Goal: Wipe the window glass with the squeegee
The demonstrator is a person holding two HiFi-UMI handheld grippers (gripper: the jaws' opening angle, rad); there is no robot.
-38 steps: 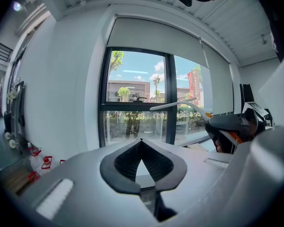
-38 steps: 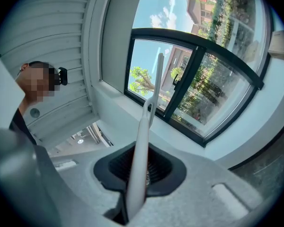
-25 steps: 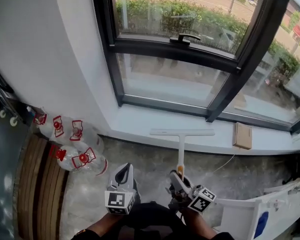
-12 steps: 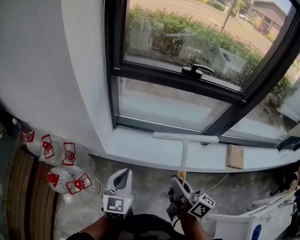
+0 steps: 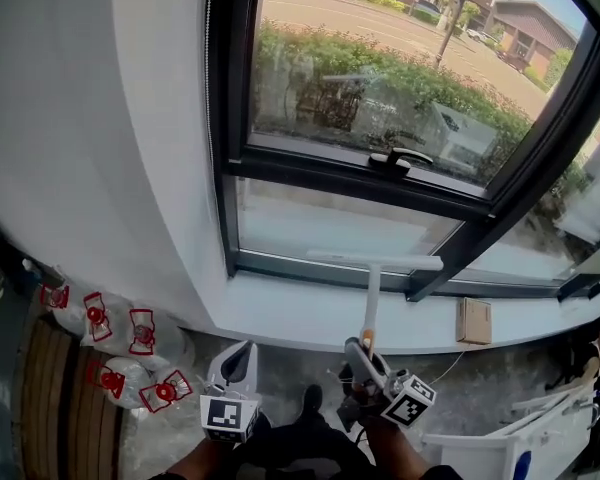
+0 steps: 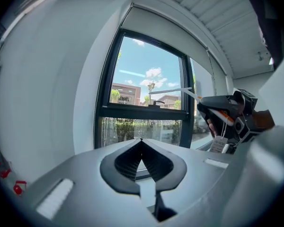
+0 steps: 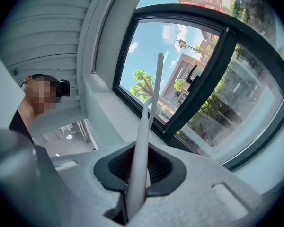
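A white squeegee (image 5: pixel 372 288) points up at the window, its long blade (image 5: pixel 375 261) level in front of the lower pane (image 5: pixel 330 226), just above the sill. My right gripper (image 5: pixel 364 360) is shut on its handle (image 7: pixel 141 160), which runs out between the jaws toward the glass. My left gripper (image 5: pixel 235 368) hangs low to the left, shut with nothing in it; in the left gripper view its jaws meet (image 6: pixel 142 167) and the window (image 6: pixel 142 98) lies ahead. The upper pane (image 5: pixel 380 68) carries a black handle (image 5: pixel 400 158).
A white wall (image 5: pixel 80 148) stands left of the black frame (image 5: pixel 225 118). Several clear bags with red prints (image 5: pixel 120 343) lie on the floor at the left. A small brown box (image 5: pixel 473 320) rests on the white sill (image 5: pixel 280 313). A white bin (image 5: pixel 500 453) sits at the lower right.
The squeegee has risen from over the sill to the bottom of the lower pane, carried by my right gripper. The head view has tilted up toward the window. My left gripper stayed low.
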